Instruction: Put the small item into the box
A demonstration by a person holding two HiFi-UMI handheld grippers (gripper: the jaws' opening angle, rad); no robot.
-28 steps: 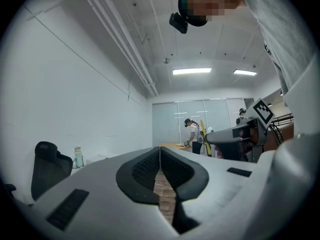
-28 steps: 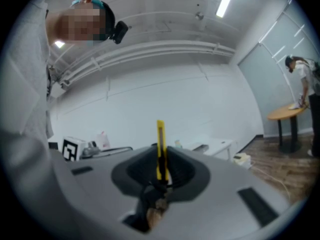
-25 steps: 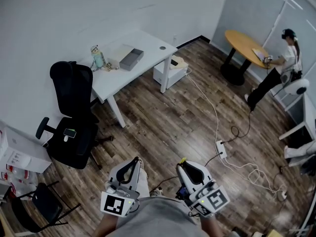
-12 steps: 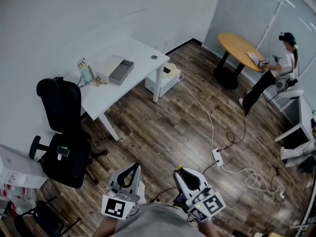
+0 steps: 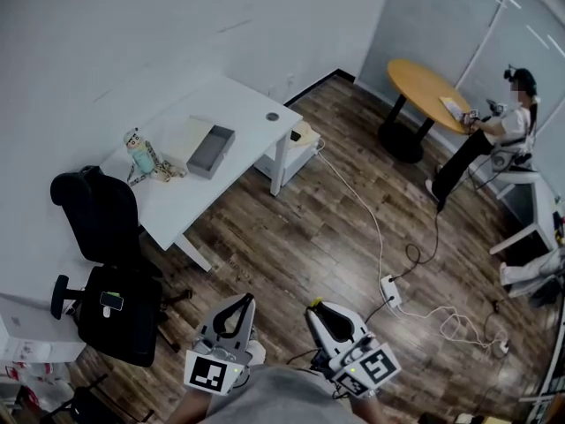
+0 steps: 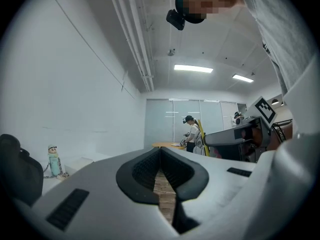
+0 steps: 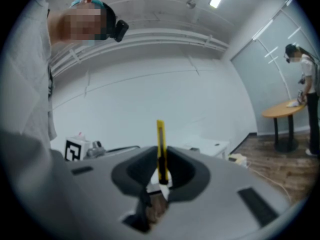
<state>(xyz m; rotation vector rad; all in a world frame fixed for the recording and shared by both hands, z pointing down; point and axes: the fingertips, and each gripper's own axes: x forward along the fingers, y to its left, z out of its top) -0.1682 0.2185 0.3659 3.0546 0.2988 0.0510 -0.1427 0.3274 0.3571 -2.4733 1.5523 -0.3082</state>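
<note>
Since a second ago the white desk (image 5: 243, 113) and the black chair (image 5: 97, 228) have slid toward eight o'clock in the head view, while our two tools stay low at six o'clock. On that desk, at ten o'clock, we see the grey box (image 5: 210, 151) lying open-topped, with a small bottle (image 5: 139, 153) just to its left. A round wooden table (image 5: 426, 82) stands at two o'clock with a person (image 5: 494, 135) beside it, and a white cable runs across the wood floor (image 5: 291, 228) to a power strip (image 5: 390, 291) at four o'clock. The left gripper (image 5: 240, 300) and right gripper (image 5: 318, 308) sit side by side, well apart from the desk. In the left gripper view its jaws meet at the tips with nothing between them; the bottle shows at nine o'clock and the person at centre, far off. In the right gripper view the jaws clamp a yellow cutter (image 7: 160, 139), which stands upright and juts toward twelve o'clock past the tips. So the cutter is in our right tool, far from the box.
</note>
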